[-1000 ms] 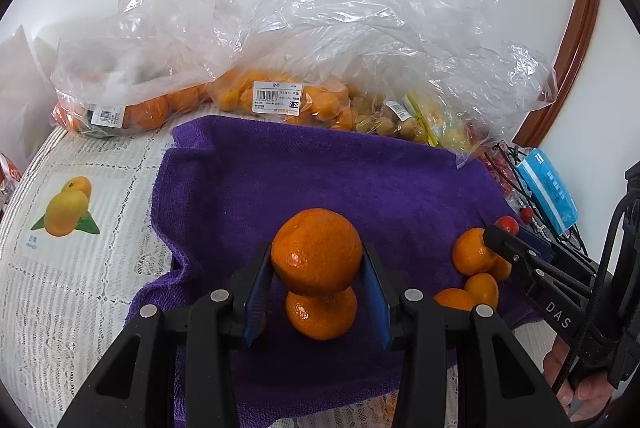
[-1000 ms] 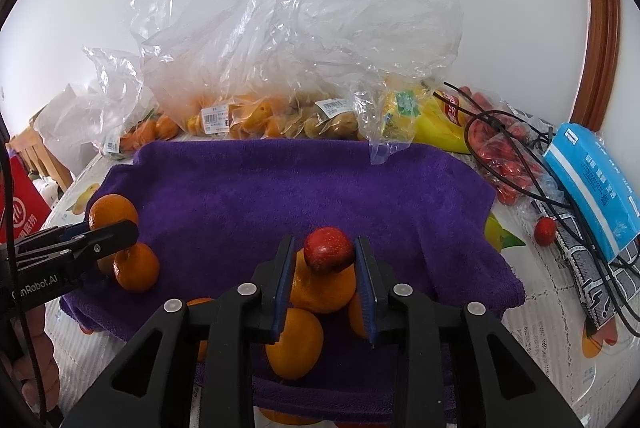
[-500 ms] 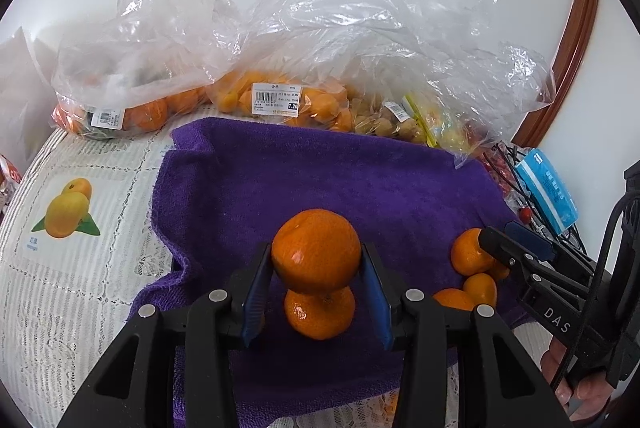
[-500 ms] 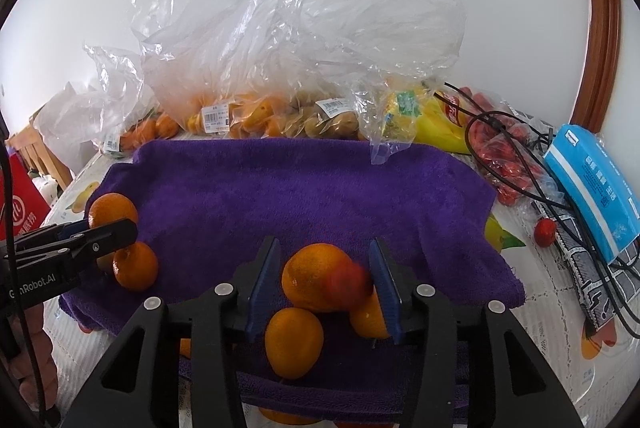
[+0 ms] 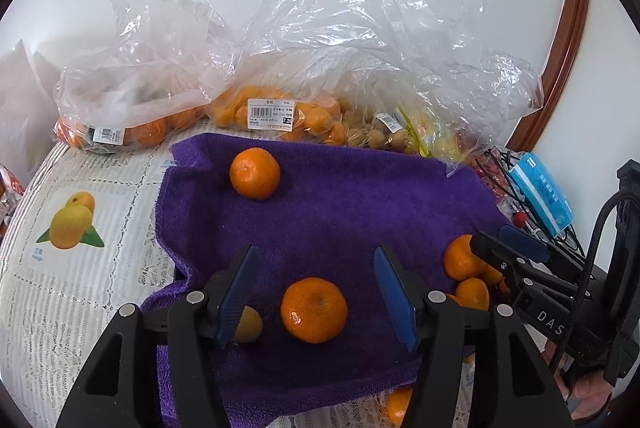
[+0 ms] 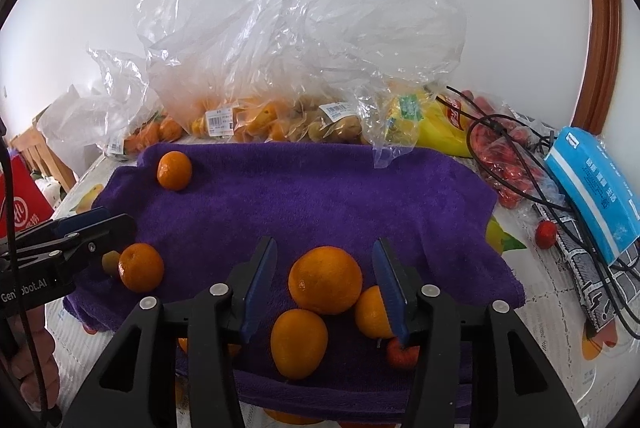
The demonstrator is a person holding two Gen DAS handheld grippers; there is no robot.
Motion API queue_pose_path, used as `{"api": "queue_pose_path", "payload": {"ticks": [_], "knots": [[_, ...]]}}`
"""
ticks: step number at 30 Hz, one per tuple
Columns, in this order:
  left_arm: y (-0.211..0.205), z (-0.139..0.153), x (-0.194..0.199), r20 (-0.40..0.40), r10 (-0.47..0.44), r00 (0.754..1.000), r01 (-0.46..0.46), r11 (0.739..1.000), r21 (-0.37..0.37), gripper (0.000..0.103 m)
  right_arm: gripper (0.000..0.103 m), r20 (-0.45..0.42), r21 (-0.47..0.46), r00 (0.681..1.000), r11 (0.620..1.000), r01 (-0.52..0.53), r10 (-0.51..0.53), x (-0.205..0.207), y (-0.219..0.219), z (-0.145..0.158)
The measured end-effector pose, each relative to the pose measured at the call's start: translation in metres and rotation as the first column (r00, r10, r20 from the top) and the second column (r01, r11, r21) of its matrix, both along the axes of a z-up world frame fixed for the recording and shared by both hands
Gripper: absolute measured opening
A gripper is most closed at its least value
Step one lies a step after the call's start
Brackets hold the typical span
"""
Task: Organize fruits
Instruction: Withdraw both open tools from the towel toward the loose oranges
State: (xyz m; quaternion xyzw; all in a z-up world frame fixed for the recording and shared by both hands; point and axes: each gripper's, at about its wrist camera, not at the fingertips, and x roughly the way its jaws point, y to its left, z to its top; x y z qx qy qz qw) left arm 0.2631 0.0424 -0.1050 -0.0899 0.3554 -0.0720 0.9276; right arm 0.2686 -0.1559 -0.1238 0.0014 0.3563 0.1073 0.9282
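Altogether, the right wrist view showed five oranges on the purple towel [image 6: 320, 196]: a lone orange [image 6: 174, 170] near the far left corner, a second orange [image 6: 141, 267] by the left gripper [image 5: 316, 298], and a cluster of three oranges [image 6: 325, 280] at the right gripper [image 6: 325, 286]. One small red fruit [image 6: 402, 355] lay beside that cluster, under the right finger. Both pairs of fingers had just been opening and stood spread, pinching nothing; an orange sat loose between each pair. Behind the towel three clear plastic bags [image 6: 280, 76] of fruit leaned on the tabletop [image 5: 60, 292], beside one blue packet [image 6: 596, 188].
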Motion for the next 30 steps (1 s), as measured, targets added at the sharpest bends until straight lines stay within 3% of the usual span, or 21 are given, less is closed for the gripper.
{"api": "queue_pose_path", "payload": {"ticks": [6, 15, 21, 30], "knots": [[0.003, 0.005, -0.002, 0.007, 0.008, 1.0, -0.008, 1.0, -0.006, 0.061, 0.059, 0.023, 0.02, 1.0, 1.0, 0.008, -0.008, -0.005, -0.005, 0.01], [0.001, 0.022, -0.013, 0.044, 0.014, 0.999, -0.014, 1.0, 0.002, 0.067, 0.06, 0.062, 0.083, 0.995, 0.994, 0.069, -0.074, -0.023, -0.012, 0.03], [0.004, 0.024, -0.033, 0.025, 0.023, 0.999, -0.023, 1.0, 0.009, 0.068, 0.06, 0.058, 0.051, 0.994, 0.995, 0.09, -0.093, -0.053, -0.011, 0.037], [0.037, 0.009, -0.073, -0.04, 0.097, 0.994, -0.095, 0.995, 0.042, 0.068, 0.06, -0.067, 0.092, 0.997, 0.995, -0.04, 0.046, -0.095, 0.027, 0.014]]}}
